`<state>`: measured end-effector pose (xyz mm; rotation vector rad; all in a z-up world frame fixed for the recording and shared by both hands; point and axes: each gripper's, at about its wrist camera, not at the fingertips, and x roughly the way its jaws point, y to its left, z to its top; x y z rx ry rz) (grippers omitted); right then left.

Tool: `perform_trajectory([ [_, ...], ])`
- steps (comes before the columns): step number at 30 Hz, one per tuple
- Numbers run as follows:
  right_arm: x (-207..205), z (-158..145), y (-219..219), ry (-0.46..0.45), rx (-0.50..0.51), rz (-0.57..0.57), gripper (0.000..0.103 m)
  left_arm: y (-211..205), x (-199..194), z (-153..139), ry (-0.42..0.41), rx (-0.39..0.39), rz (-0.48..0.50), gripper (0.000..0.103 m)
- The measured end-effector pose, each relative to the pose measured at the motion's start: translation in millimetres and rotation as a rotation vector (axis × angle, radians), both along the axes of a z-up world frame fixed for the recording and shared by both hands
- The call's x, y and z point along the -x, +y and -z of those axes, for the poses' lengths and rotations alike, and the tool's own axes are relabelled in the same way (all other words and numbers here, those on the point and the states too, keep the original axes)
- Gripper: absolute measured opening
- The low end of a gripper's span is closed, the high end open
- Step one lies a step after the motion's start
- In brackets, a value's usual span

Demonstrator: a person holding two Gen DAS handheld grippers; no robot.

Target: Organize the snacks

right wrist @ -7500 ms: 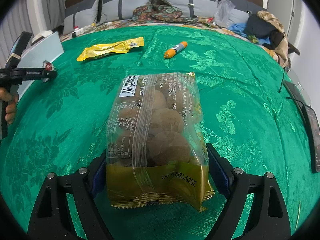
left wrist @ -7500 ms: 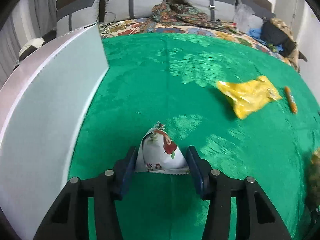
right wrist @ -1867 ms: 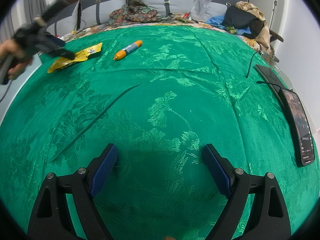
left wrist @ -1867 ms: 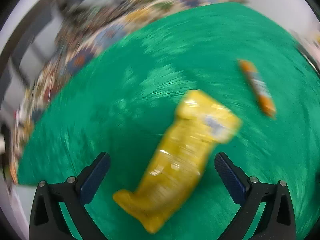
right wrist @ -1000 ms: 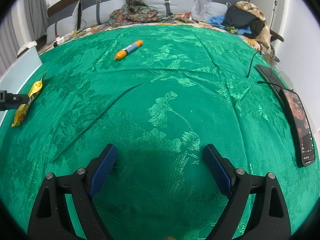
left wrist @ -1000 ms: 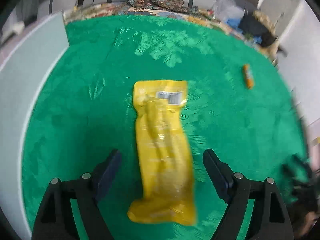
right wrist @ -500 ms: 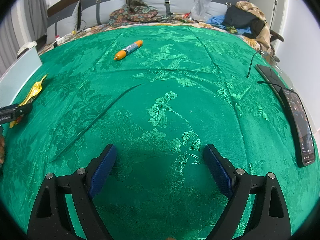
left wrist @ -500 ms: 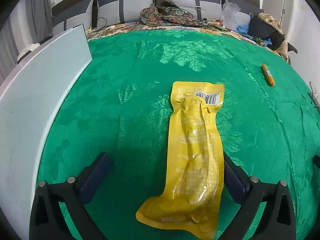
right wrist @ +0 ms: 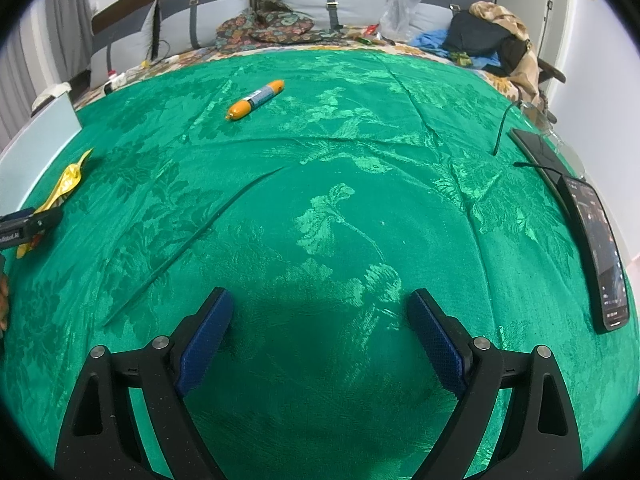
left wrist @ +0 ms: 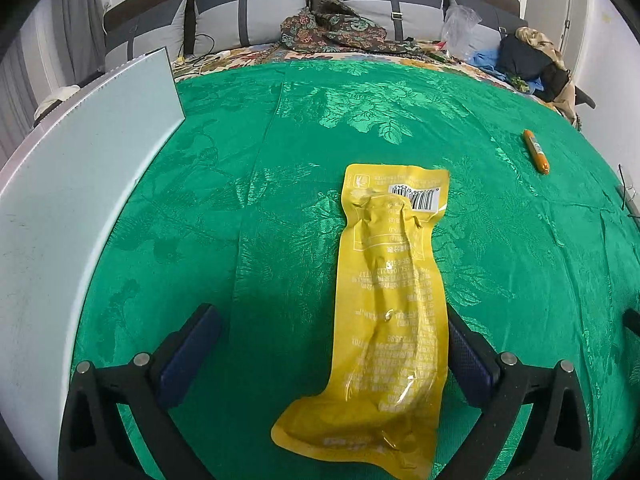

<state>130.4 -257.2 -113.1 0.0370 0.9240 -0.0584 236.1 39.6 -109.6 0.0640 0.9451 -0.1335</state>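
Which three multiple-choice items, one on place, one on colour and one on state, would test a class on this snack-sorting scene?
1. Where does the long yellow plastic snack packet lie?
A. between the left gripper's fingers
B. on the pillows
C. beside the phone

2. What colour are the ends of the small sausage stick?
A. blue
B. orange
C. white

3. How does the right gripper stand?
A. shut on a packet
B. shut, empty
C. open, empty

Answers: 1 A, the packet runs up between the spread fingers on the green patterned cloth. 2 B, both ends show orange. 3 C, only cloth shows between its spread pads.
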Motion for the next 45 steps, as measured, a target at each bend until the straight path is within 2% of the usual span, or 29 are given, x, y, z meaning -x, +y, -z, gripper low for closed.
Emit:
perform_trajectory([
  [3, -34.4, -7.2, 7.0, 0.062, -0.043, -0.015, 0.091, -0.1, 0.0, 0.0, 0.000, 0.000, 0.000, 0.103],
  [6, -87.6, -26.9, 23.3, 0.007, -0.145, -0.008, 0.090, -0.2, 0.0, -0.1, 0.000, 0.000, 0.000, 0.103],
  [8, -122.3, -32.3, 36.2, 0.001, -0.156, -0.009, 0.088, -0.1, -0.2, -0.1, 0.000, 0.000, 0.000, 0.103],
  [11, -177.9, -27.9, 51.5, 0.025, -0.157, 0.035, 0.088, -0.2, -0.1, -0.2, 0.000, 0.000, 0.000, 0.103],
  [15, -220.7, -10.5, 64.5, 0.087, -0.150, 0.095, 0.085, -0.3, 0.0, -0.3, 0.000, 0.000, 0.000, 0.103],
  [16, -222.6, -11.8, 67.6, 0.085, -0.106, 0.088, 0.080, -0.2, 0.0, -0.4, 0.000, 0.000, 0.000, 0.103],
  [17, -223.2, -11.7, 74.7, 0.090, -0.034, 0.070, 0.060, -0.2, -0.1, -0.4, 0.000, 0.000, 0.000, 0.103],
  [18, -222.6, -12.7, 77.9, 0.083, -0.005, 0.051, 0.030, -0.3, 0.0, -0.2, 0.000, -0.001, 0.000, 0.103],
  [21, -217.2, -13.7, 77.7, 0.098, 0.000, 0.003, 0.018, -0.2, -0.1, -0.4, 0.000, -0.001, 0.000, 0.103],
  [23, -205.5, -14.3, 75.1, 0.100, 0.014, -0.038, 0.016, -0.3, 0.1, -0.3, 0.000, 0.000, 0.000, 0.103],
  [34, -83.6, -40.2, 65.0, 0.067, -0.052, -0.240, 0.016, -0.1, 0.0, -0.2, 0.000, -0.001, 0.000, 0.103],
  [38, -38.8, -36.0, 58.9, 0.045, -0.161, -0.260, 0.016, 0.1, -0.1, -0.2, 0.000, 0.000, 0.000, 0.103],
  [40, -30.5, -30.8, 53.5, 0.011, -0.179, -0.245, 0.021, 0.2, -0.2, -0.2, 0.000, 0.000, 0.000, 0.103],
  [41, -25.9, -25.2, 50.6, -0.009, -0.173, -0.230, 0.030, -0.1, 0.1, -0.2, 0.000, -0.001, 0.000, 0.103],
  [42, -23.8, -19.8, 49.6, -0.009, -0.162, -0.220, 0.056, 0.0, 0.1, -0.2, 0.000, -0.001, 0.000, 0.103],
  [43, -22.5, -16.3, 49.9, -0.007, -0.154, -0.212, 0.066, 0.0, 0.1, -0.2, 0.000, 0.000, 0.000, 0.103],
  [45, -18.2, -9.1, 51.4, -0.019, -0.135, -0.201, 0.070, 0.2, 0.0, -0.2, 0.000, 0.000, 0.000, 0.103],
])
